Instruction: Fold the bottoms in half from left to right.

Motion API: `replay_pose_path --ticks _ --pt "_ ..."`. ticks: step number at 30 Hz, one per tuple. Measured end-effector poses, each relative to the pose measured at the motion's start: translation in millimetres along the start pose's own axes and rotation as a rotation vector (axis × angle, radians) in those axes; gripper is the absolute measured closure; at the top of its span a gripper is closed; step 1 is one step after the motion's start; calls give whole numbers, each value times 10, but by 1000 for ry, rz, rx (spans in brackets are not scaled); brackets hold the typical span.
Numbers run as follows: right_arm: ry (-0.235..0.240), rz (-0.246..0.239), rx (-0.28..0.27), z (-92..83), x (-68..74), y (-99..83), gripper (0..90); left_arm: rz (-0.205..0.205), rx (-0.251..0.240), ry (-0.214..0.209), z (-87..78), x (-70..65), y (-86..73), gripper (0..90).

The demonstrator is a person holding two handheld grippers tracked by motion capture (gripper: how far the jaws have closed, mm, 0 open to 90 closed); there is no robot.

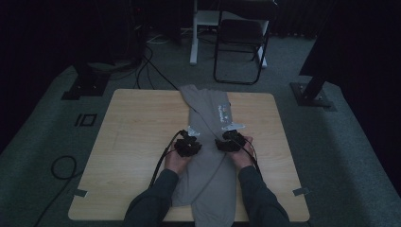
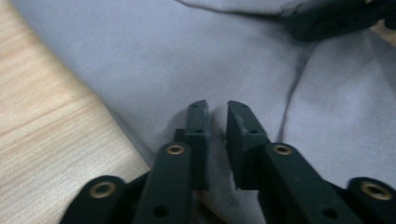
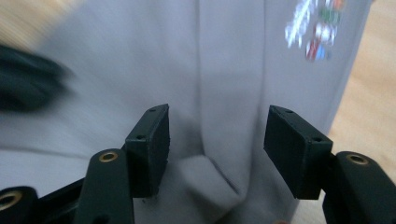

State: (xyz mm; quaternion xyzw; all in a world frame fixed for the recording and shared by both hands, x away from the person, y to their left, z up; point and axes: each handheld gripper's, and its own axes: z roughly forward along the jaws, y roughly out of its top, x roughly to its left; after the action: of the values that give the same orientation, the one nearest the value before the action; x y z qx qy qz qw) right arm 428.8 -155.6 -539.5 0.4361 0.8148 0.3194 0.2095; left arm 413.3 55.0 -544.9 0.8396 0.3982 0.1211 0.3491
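A grey garment (image 1: 208,113) with a small coloured print (image 1: 223,112) lies lengthwise down the middle of the wooden table (image 1: 137,127) and hangs over its near edge. My left gripper (image 1: 189,142) rests on the garment's left part. In the left gripper view its jaws (image 2: 217,109) stand a narrow slit apart, tips down on the cloth (image 2: 163,60), with cloth showing through the slit. My right gripper (image 1: 230,140) is on the garment's right side. Its jaws (image 3: 217,121) are wide open over a raised fold (image 3: 210,182), below the print (image 3: 317,28).
A black folding chair (image 1: 241,42) stands on the carpet beyond the table. Dark stand bases (image 1: 85,87) (image 1: 312,94) flank the far corners. Cables (image 1: 64,165) loop on the floor at the left. Bare wood (image 2: 42,126) lies to either side of the garment.
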Motion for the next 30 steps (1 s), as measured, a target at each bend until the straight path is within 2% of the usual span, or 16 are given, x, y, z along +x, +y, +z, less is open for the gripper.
replay_pose_path --ticks 1,2,3,5,8,9,11,13,21,24,30 --pt "-19 -13 24 41 -9 -33 402 0 0 0 0 0 0 826" --pt "-10 3 10 38 -36 -66 420 -9 -3 3 -11 34 -14 840" --pt "-9 23 9 14 -69 -95 428 -12 -7 1 -15 47 -22 843" --pt "-52 27 14 -53 -137 -152 450 -16 -11 -1 -18 61 -28 848" --pt "-68 34 20 -116 -201 -215 453 -20 -13 2 -19 76 -31 850" --pt "-81 55 16 -197 -295 -314 490 -15 -16 10 -20 67 -38 855" --pt "-84 70 8 -250 -357 -383 539 -8 -21 22 -19 55 -44 859" --pt "-57 88 4 -285 -399 -436 597 -7 -24 30 -22 47 -52 869" --pt "-23 83 -7 -269 -359 -432 697 28 -45 84 -39 35 -101 876" --pt "-17 88 -19 -221 -317 -395 708 21 -54 102 -60 102 -128 876" --pt "-19 100 -34 -84 -225 -270 689 6 -50 146 -80 318 -118 875"
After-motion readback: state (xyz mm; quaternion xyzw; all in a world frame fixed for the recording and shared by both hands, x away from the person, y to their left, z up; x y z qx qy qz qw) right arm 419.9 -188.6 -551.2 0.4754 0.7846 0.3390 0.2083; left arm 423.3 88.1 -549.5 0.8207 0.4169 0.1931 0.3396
